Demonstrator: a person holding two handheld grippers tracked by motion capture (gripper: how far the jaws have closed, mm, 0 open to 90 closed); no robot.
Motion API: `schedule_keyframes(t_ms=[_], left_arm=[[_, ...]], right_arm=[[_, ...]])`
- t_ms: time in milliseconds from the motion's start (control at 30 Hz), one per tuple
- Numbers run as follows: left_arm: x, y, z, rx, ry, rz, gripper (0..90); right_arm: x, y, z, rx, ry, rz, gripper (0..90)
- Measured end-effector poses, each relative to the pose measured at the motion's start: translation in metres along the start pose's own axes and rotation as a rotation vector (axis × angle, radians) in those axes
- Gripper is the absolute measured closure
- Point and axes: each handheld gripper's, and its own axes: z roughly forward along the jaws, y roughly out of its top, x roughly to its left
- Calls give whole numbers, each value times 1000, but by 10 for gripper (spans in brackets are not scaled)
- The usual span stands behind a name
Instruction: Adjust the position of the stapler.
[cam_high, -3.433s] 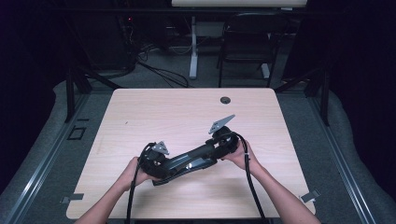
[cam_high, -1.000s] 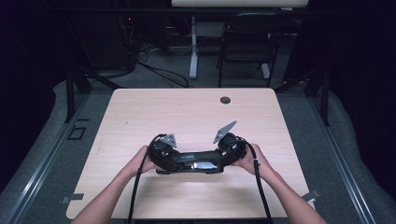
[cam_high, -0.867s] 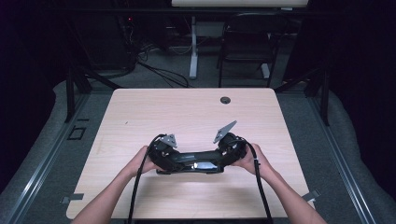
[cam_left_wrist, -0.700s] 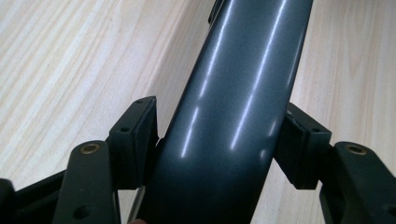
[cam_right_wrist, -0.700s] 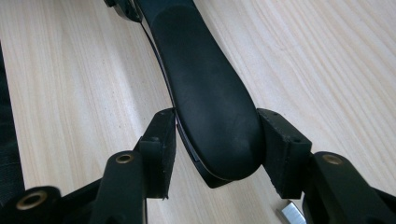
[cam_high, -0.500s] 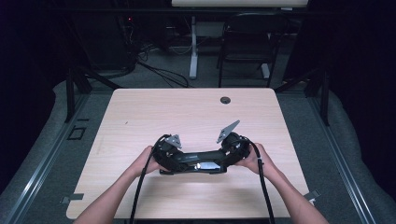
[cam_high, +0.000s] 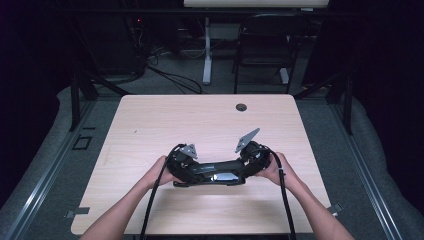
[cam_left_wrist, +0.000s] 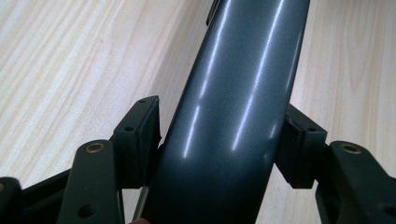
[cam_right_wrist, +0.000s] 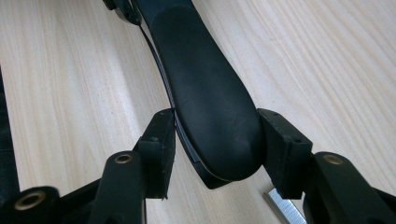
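A long dark object, apparently a stapler (cam_high: 215, 176), is held between the two claws over the near middle of the desk (cam_high: 150, 125), its long axis running left to right, roughly parallel to the desk's near edge. The left claw (cam_high: 184, 167) is closed on the glossy grey end, which is seen in the left gripper view as a rounded shell (cam_left_wrist: 233, 107) pinched between both pads (cam_left_wrist: 140, 135). The right claw (cam_high: 248, 161) is closed on the opposite end, where a matte black cap (cam_right_wrist: 210, 116) is clamped between its pads (cam_right_wrist: 161, 144) in the right gripper view; a bright metal strip (cam_right_wrist: 286, 206), possibly staples, is seen just beside the right jaw. Whether the underside touches the desk or is held just above it cannot be told from the high view. Each end is thus reached by its own claw, neither being nearer than the other, so any coming move is judged to depend on both claws travelling together along or about that left-right axis; if one grip were loosened, the free end would likely drop.
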Motion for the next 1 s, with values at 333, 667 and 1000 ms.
schedule_keyframes(t_ms=[333, 667, 1000], left_arm=[[-6, 0, -17, -123, 86, -63, 154], [-20, -2, -36, -217, 160, -109, 12], [-37, 2, -42, -267, 228, -149, 16]], right_arm=[[3, -8, -13, -63, -58, 92, 200], [7, -25, -19, -120, -77, 206, 53], [21, -44, -33, -166, -132, 228, 204]])
